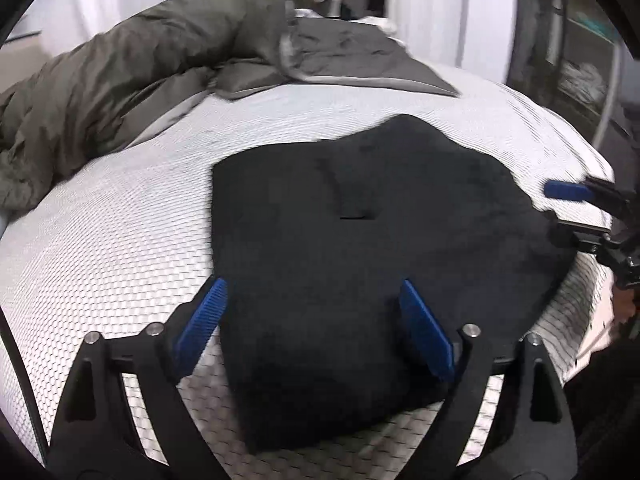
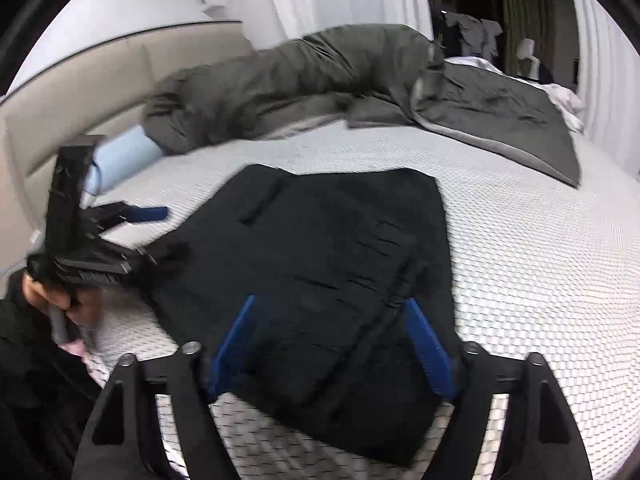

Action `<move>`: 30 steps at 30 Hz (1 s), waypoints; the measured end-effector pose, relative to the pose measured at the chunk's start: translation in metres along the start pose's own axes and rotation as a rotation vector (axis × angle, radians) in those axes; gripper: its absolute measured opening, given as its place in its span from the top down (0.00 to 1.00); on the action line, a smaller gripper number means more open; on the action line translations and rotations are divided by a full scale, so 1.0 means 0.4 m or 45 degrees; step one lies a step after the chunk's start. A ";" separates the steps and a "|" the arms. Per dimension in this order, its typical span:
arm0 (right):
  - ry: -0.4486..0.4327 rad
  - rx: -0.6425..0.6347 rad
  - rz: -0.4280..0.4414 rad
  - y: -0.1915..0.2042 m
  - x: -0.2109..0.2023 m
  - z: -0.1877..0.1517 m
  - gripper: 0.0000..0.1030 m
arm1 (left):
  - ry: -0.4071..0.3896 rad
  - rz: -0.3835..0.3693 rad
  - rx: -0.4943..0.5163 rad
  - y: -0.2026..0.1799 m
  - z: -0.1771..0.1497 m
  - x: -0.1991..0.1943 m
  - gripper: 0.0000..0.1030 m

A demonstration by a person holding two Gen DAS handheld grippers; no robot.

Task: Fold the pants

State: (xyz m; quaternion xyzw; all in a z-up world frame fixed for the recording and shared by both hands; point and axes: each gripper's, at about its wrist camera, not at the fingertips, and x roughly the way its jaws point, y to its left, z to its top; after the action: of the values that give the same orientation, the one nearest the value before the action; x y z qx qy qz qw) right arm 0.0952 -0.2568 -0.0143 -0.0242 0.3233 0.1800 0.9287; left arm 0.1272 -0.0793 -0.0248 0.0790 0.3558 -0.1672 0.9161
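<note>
The black pants [image 1: 360, 240] lie folded into a compact flat shape on the white textured bed [image 1: 120, 240]. My left gripper [image 1: 312, 300] is open, its blue pads apart over the near edge of the pants, holding nothing. My right gripper [image 2: 332, 320] is open too, its pads spread above the near part of the pants [image 2: 320, 260]. In the left wrist view the right gripper [image 1: 576, 208] shows at the right edge of the pants. In the right wrist view the left gripper [image 2: 132, 232] shows at the left edge of the pants, held by a hand.
A rumpled grey-green duvet [image 1: 120, 72] and a dark grey blanket [image 2: 500, 120] lie across the far side of the bed [image 2: 540, 280]. A light blue pillow [image 2: 120, 156] rests by the padded headboard [image 2: 80, 80]. White curtains hang behind.
</note>
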 end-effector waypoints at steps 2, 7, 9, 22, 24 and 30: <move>0.073 -0.072 -0.061 0.020 0.031 -0.015 0.21 | 0.026 -0.004 0.098 -0.042 -0.013 0.015 0.11; 0.154 -0.065 -0.098 -0.002 0.048 -0.057 0.18 | 0.060 0.031 0.126 -0.052 -0.034 0.034 0.00; 0.123 -0.050 -0.096 -0.020 0.019 -0.065 0.16 | 0.081 0.017 0.065 -0.024 -0.039 0.030 0.00; 0.064 0.658 0.189 -0.261 -0.027 -0.091 0.10 | 0.115 -0.071 -0.450 0.179 -0.082 0.011 0.01; 0.071 0.642 0.234 -0.244 -0.012 -0.083 0.10 | 0.130 -0.101 -0.486 0.188 -0.088 0.024 0.01; 0.115 0.565 0.224 -0.193 0.055 -0.056 0.21 | 0.180 -0.151 -0.573 0.212 -0.092 0.043 0.01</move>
State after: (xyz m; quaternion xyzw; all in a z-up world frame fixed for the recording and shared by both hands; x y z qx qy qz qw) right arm 0.1248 -0.3254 -0.0511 0.2006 0.3968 0.1836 0.8767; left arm 0.1467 0.0052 -0.0615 -0.1367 0.4513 -0.1312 0.8720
